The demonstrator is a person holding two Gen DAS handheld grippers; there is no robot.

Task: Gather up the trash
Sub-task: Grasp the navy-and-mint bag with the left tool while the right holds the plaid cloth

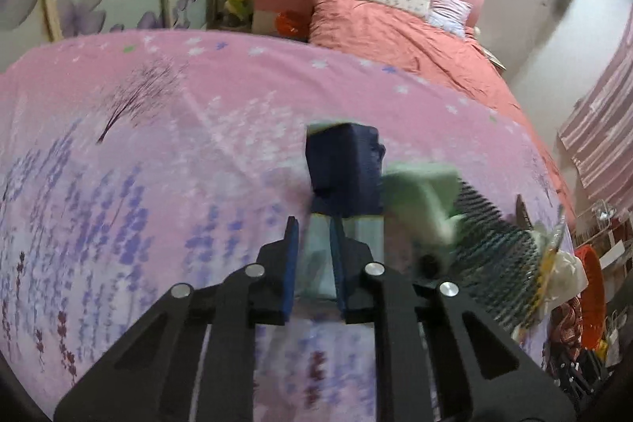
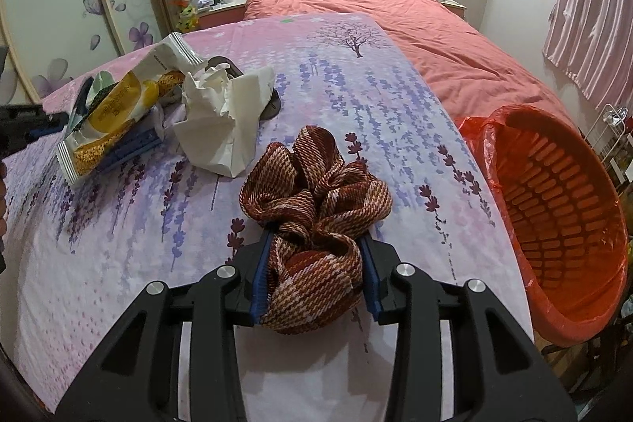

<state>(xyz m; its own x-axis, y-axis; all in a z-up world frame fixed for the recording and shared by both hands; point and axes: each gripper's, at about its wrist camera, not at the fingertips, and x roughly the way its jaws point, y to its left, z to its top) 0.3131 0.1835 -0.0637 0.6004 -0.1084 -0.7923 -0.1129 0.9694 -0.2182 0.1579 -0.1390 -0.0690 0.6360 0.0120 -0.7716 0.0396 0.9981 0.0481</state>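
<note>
Trash lies on the pink floral sheet [image 2: 336,74], left of centre in the right wrist view: a yellow-and-white snack wrapper [image 2: 114,109] on a blue ridged item, just beside crumpled white paper [image 2: 221,117]; well apart, off the sheet's right edge, stands the orange basket [image 2: 561,208] lined with a red bag. The left gripper [image 1: 314,224] has its jaws narrowed on a pale blue-and-navy packet [image 1: 344,176]; the pads flank its lower end, but blur leaves contact uncertain; a green item [image 1: 419,200] lies just right of it. The right gripper [image 2: 316,244] is clamped on a bunched brown woven cloth [image 2: 316,192], both pads pressing its folds.
</note>
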